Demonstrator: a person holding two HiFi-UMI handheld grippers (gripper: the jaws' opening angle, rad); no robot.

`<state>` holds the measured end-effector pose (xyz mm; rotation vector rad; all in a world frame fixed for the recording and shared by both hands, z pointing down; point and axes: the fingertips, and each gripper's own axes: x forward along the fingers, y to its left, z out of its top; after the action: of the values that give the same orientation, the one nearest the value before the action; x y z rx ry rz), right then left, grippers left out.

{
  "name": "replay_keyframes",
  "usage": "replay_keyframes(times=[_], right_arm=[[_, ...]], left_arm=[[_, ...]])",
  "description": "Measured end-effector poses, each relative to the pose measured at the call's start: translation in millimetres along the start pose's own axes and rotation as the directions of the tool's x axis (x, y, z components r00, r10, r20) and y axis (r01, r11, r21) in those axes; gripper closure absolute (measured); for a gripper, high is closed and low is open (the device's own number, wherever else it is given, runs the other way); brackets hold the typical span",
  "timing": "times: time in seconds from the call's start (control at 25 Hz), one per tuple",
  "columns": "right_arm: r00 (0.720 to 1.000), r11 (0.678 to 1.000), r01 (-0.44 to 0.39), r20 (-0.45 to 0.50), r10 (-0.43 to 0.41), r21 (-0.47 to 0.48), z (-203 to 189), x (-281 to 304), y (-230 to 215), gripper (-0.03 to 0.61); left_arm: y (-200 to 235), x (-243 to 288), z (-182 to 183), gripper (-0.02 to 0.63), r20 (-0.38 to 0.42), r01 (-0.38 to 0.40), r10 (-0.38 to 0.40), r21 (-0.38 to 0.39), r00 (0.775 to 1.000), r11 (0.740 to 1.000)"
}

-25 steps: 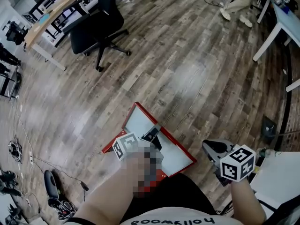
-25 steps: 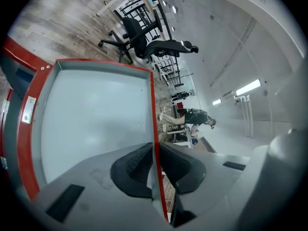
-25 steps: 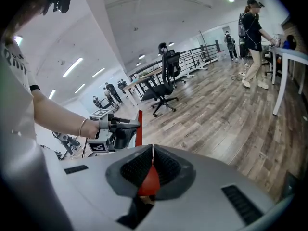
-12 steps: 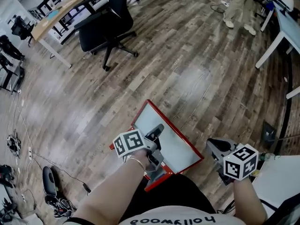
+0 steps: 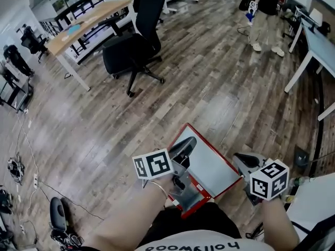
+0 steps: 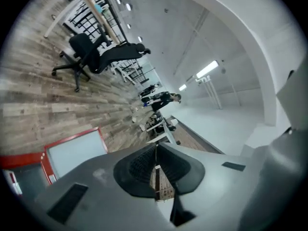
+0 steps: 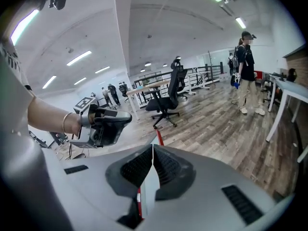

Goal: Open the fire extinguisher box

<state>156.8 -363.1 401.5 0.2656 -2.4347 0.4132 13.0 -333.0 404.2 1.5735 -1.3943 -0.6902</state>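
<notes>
- We see the fire extinguisher box point(image 5: 212, 163) on the wooden floor point(image 5: 209, 77), close in front of our body, with its pale, red-framed panel facing up.
- Our right gripper point(image 7: 153, 148) has its jaws pinched together on the box's red right edge.
- Our left gripper point(image 6: 156, 148) is closed with nothing in it, and it hangs over the box's near-left part, hiding that part from the head view.
- Well beyond the box are a black office chair point(image 5: 133, 48), a wood-topped desk point(image 5: 86, 22), a white table point(image 5: 316, 33) and a standing person point(image 5: 264, 14).
- Compared with a second ago, the left gripper sits higher over the panel, and the chair, desk and person show more fully.
</notes>
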Motion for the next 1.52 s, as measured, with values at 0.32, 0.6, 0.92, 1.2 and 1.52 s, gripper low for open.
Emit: replay_keyframes(times=[0.32, 0.6, 0.92, 1.2, 1.52], right_arm=[[0.968, 0.991, 0.134, 0.212, -0.132, 0.004, 57.2, -24.7, 85.6, 0.568], [0.902, 0.977, 0.214, 0.379, -0.206, 0.02, 92.7, -45.0, 159.8, 0.568], [0.882, 0.975, 0.214, 0.416, -0.221, 0.064, 87.9, -57.5, 201.5, 0.568], [0.888, 0.976, 0.21, 0.408, -0.211, 0.047, 95.0, -80.4, 199.8, 0.568], [0.913, 0.983, 0.181, 0.372, -0.166, -0.006, 75.3, -99.4, 196.0, 0.569]], left_arm=[[-83.6, -71.9, 22.9, 0.601, -0.225, 0.234, -0.141, 0.468, 0.964, 0.853], [-137.0, -137.3, 51.6, 0.601, -0.25, 0.345, -0.237, 0.706, 0.939, 0.619], [-147.5, -178.7, 26.6, 0.601, -0.304, 0.387, -0.24, 0.743, 0.922, 0.547], [-144.6, -203.7, 28.4, 0.601, -0.243, 0.29, -0.158, 0.792, 0.957, 0.538], [-150.1, -202.5, 26.7, 0.601, -0.118, 0.198, -0.171, 0.786, 0.978, 0.586]])
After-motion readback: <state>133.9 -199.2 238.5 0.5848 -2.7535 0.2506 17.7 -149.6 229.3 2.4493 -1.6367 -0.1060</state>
